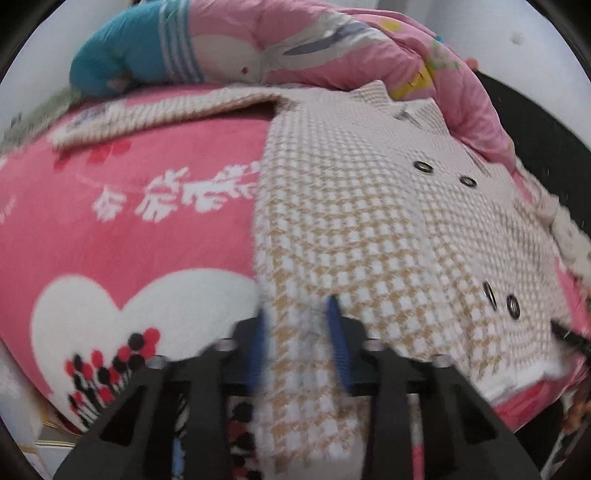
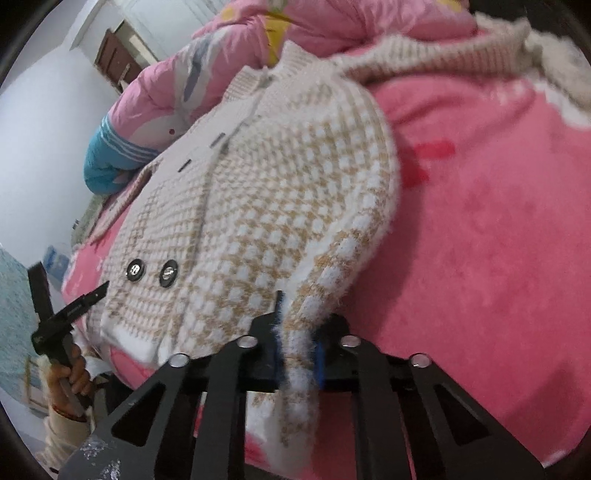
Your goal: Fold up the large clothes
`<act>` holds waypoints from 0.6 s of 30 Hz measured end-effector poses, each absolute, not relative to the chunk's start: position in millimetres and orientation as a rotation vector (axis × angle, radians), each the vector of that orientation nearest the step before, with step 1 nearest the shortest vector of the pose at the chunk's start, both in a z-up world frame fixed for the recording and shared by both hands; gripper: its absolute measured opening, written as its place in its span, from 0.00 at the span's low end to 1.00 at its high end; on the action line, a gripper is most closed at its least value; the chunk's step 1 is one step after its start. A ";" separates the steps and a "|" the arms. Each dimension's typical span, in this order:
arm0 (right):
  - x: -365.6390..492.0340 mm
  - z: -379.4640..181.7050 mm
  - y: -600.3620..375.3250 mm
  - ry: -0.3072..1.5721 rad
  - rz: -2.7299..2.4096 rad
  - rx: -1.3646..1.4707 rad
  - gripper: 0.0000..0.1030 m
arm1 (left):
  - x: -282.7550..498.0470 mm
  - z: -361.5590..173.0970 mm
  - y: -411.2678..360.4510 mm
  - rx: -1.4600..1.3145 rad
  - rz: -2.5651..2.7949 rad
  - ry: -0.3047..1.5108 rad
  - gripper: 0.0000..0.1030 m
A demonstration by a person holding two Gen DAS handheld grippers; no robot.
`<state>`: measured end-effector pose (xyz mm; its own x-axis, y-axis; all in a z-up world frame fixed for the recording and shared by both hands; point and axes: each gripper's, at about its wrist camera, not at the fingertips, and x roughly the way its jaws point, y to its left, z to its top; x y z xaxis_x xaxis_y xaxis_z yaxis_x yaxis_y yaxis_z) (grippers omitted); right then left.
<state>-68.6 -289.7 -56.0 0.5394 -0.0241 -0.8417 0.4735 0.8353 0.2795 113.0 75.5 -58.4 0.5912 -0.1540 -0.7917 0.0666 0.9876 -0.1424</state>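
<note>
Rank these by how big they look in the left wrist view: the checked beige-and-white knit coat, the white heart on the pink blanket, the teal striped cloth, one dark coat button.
1. Checked beige-and-white knit coat
2. White heart on the pink blanket
3. Teal striped cloth, though it lies farther back, so its true size is unsure
4. Dark coat button

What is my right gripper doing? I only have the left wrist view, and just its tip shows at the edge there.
Observer: The right gripper is shut on the checked cardigan, with the fluffy white hem pinched between its blue pads.
Operator: Where does the sleeve on that side lie?
Observer: That sleeve lies stretched out across the pink blanket, away from the cardigan's body.
Operator: Anything beyond the bed?
Observer: A brown wooden panel, likely a door, stands against the white wall past the pink quilt.
</note>
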 end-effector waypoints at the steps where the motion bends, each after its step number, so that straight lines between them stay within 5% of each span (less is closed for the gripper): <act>1: -69.0 -44.8 -287.8 0.943 -0.306 0.508 0.06 | 110.3 -54.3 73.1 -0.085 -0.133 0.923 0.10; 18: -141.5 43.7 -275.4 0.850 -0.241 0.510 0.04 | 22.9 30.5 71.7 0.004 -0.211 0.787 0.06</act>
<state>-141.5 -275.4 43.7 0.6428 -0.0025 -0.7660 0.3995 0.8543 0.3324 22.9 71.7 30.5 0.6861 -0.1872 -0.7030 0.1902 0.9789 -0.0750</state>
